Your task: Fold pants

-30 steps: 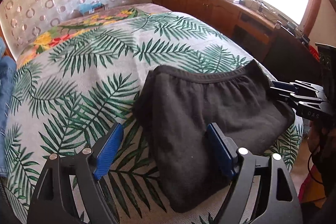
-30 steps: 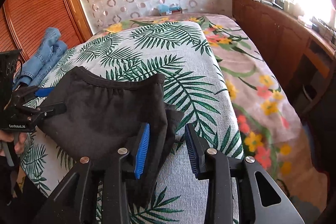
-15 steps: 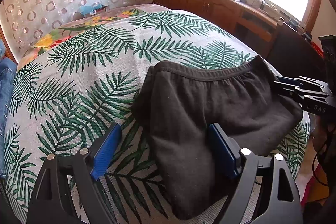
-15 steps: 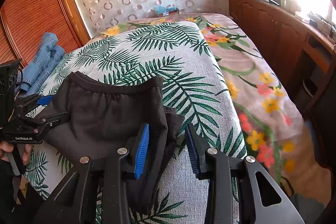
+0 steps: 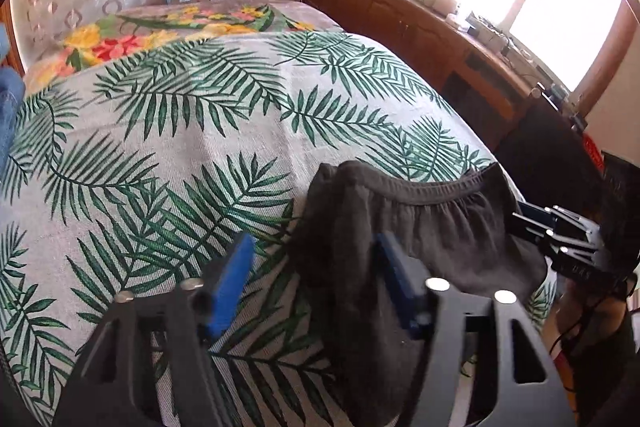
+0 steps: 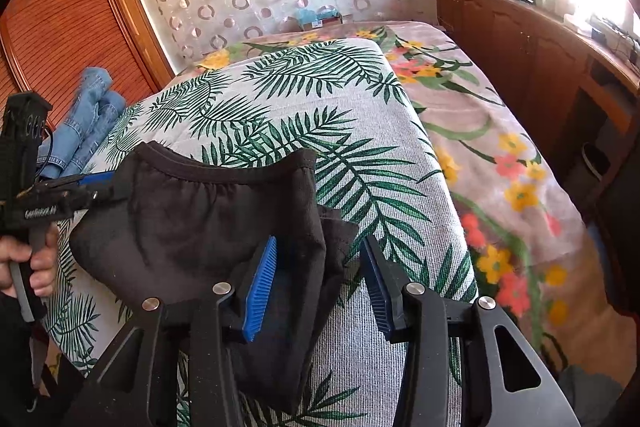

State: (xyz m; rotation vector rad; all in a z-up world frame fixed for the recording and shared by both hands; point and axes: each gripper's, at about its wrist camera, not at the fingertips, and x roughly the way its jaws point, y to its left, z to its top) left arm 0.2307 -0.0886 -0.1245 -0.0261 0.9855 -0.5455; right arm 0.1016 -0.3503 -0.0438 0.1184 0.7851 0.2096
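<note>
- Currently, item one: black pants (image 5: 420,239), folded to a compact bundle, lying at the near edge of the palm-leaf bedspread (image 5: 180,131); elastic waistband faces twelve o'clock in both wrist views.
- Item two: left gripper (image 5: 316,279). Jaws have just been closing and stand parted; the left end of the bundle lies between them, and the right-hand pad sits against the cloth while the left-hand pad stands clear over the bedspread. No pinch yet.
- Item three: right gripper (image 6: 318,275). Jaws have just been opening; the right end of the bundle hangs against the left-hand pad, the other pad is apart from it. Reads as released, not clenched.
- Item four: blue jeans (image 6: 86,119), at ten o'clock of the bundle in the right wrist view, well apart; not to be disturbed.
- Step in hand, as judged: taking both ends to make or tidy the last fold.
- Method: seat each end deep between the pads before closing, catching every layer.
- Method: close both sides together, lift level, keep the waistband edge straight.
- Risk: the loose flap (image 6: 340,231) at the right end may slip free; gather it in first.
</note>
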